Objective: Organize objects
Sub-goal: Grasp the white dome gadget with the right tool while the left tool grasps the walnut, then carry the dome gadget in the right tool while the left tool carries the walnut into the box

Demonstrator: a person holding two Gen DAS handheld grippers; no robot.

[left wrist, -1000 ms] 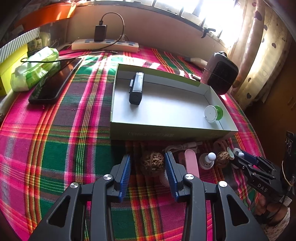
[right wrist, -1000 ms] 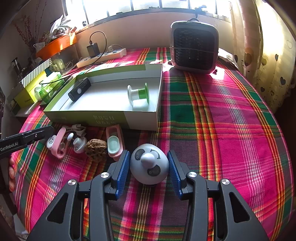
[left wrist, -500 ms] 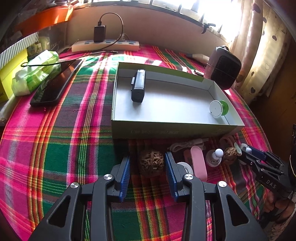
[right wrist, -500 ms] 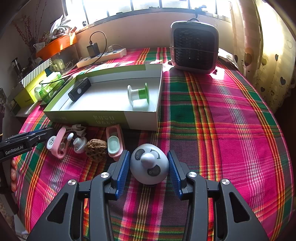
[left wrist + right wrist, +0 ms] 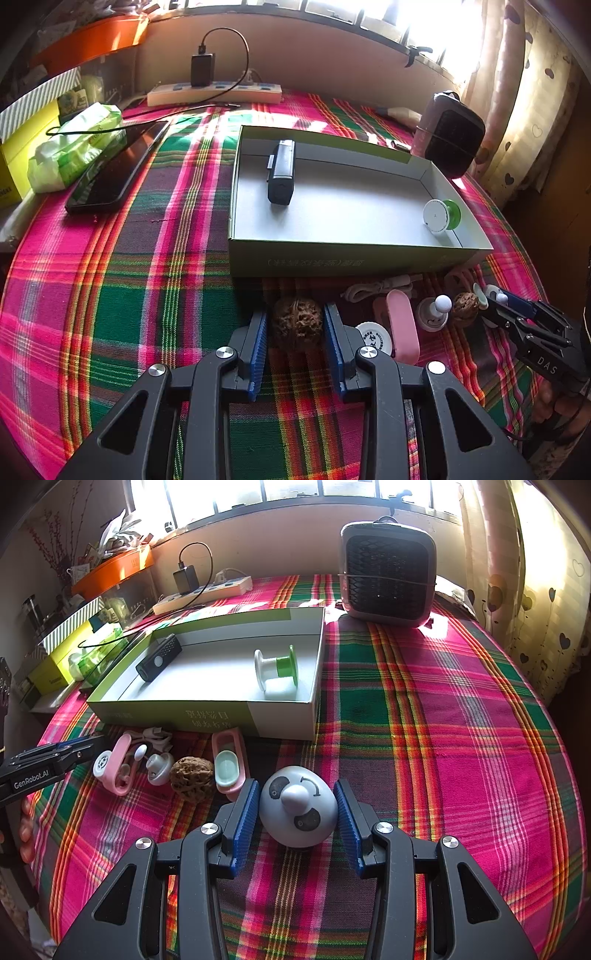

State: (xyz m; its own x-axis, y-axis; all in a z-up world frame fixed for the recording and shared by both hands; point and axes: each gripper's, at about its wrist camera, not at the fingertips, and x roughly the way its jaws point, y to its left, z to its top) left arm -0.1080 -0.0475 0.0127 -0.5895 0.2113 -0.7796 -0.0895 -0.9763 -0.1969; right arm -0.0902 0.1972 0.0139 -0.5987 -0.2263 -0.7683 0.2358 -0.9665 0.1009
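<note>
Risk for us: left gripper (image 5: 297,334) jaws closing w/ the brown wrinkled walnut (image 5: 297,323) between them on the plaid cloth, pads maybe not pressing yet, so the round nut could squirt out, while right gripper (image 5: 298,814) grips the grey panda-face dome toy (image 5: 298,806).

A table covered with a plaid cloth (image 5: 424,716) of pink, green and orange stands against a beige wall (image 5: 280,542) under a row of windows (image 5: 295,487) at twelve o'clock, where bright daylight pours in and falls in patches across the far edge of the cloth. At two o'clock a pale curtain (image 5: 535,590) printed with dark hearts hangs beside the table. At ten o'clock an orange tray (image 5: 110,572) piled with clutter sits above a striped box (image 5: 70,624) and a yellow box (image 5: 51,672).
</note>
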